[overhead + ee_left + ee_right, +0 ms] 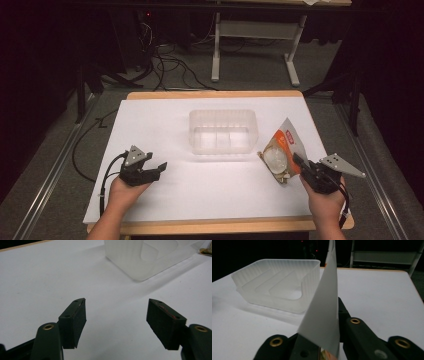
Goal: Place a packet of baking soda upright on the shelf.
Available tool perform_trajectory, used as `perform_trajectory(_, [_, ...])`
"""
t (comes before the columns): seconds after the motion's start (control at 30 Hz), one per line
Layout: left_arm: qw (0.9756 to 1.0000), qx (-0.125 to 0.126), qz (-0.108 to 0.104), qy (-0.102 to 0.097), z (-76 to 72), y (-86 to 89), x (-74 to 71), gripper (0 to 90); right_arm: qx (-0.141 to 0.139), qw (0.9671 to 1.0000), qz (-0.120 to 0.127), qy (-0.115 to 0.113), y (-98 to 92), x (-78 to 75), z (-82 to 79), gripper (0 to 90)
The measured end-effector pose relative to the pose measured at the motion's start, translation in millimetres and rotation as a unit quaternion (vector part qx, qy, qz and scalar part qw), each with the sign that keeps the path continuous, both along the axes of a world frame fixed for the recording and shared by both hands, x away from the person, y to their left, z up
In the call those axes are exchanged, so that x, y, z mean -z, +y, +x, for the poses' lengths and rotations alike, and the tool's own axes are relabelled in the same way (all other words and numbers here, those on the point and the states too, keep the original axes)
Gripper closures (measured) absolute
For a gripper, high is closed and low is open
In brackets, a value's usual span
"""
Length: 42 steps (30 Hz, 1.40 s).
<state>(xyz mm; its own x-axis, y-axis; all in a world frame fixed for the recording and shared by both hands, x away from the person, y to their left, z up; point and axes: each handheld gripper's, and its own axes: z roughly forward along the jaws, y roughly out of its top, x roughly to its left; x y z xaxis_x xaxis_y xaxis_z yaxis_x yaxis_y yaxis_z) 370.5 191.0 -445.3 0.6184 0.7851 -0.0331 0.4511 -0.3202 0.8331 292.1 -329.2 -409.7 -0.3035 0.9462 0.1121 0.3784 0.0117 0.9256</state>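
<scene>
The right gripper (301, 166) pinches an orange-and-white snack packet (281, 150), lifted just right of a clear plastic bin (223, 131) at the centre of the white surface (165, 200). The left gripper (159, 169) rests spread and empty. Likely next: carry the packet over the rim, keeping the pinch firm, then release low inside.

Our right tongs (322, 350), clamped on a white packet (323, 315), beside our translucent bin (279, 285) on the desk (377, 295).
</scene>
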Motion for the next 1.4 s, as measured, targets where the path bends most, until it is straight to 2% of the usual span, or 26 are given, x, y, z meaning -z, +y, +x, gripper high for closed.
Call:
perform_trajectory(0.03, [1.0, 0.002, 0.0, -0.002, -0.3, 0.0, -0.3, 32.5, -0.002, 0.9999, 0.011, -0.002, -1.8, 2.5, -1.6, 82.1])
perform_trajectory(0.2, [0.9997, 0.012, -0.006, -0.021, -4.3, -2.4, -2.6, 32.5, 0.004, 0.9998, 0.017, 0.0, -2.6, 8.8, 0.6, 78.5])
perform_trajectory(0.33, [0.9997, 0.013, -0.006, -0.022, -4.0, -3.1, -2.3, 32.5, 0.004, 0.9998, 0.018, 0.007, -0.4, 15.0, 3.6, 76.7])
perform_trajectory(0.43, [0.9997, 0.013, -0.007, -0.022, -3.3, -2.9, -2.0, 32.6, 0.007, 0.9998, 0.014, 0.009, 1.2, 16.1, 4.8, 76.8])
perform_trajectory(0.57, [0.9997, 0.012, -0.006, -0.022, -3.2, -3.2, -1.9, 32.6, 0.026, 0.9996, 0.004, 0.006, 2.3, 16.6, 6.8, 78.6])
perform_trajectory(0.77, [0.9997, 0.015, -0.003, -0.021, -2.6, -3.5, -1.6, 32.7, 0.037, 0.9993, 0.01, 0.002, -0.2, 15.9, 11.6, 83.4])
perform_trajectory(0.8, [0.9997, 0.015, -0.002, -0.02, -2.3, -3.6, -1.3, 32.6, 0.037, 0.9992, 0.014, 0.003, -0.3, 15.5, 12.4, 84.4])
perform_trajectory(0.83, [0.9997, 0.015, -0.001, -0.019, -2.0, -4.2, -0.6, 32.7, 0.03, 0.9992, 0.024, 0.003, -1.7, 14.7, 14.0, 89.1])
perform_trajectory(1.07, [0.9997, 0.015, 0.003, -0.017, -2.9, -5.8, 0.2, 32.6, 0.024, 0.9994, 0.024, -0.002, -6.7, 8.0, 19.5, 90.0])
perform_trajectory(1.23, [0.9997, 0.014, 0.003, -0.018, -2.4, -4.0, -0.4, 32.7, 0.017, 0.9995, 0.017, -0.021, -2.5, -2.7, 10.5, 90.0])
perform_trajectory(1.4, [0.9997, 0.014, 0.0, -0.022, -3.8, -3.5, -1.7, 32.7, 0.017, 0.9994, 0.013, -0.026, -2.3, -7.3, 5.4, 90.0])
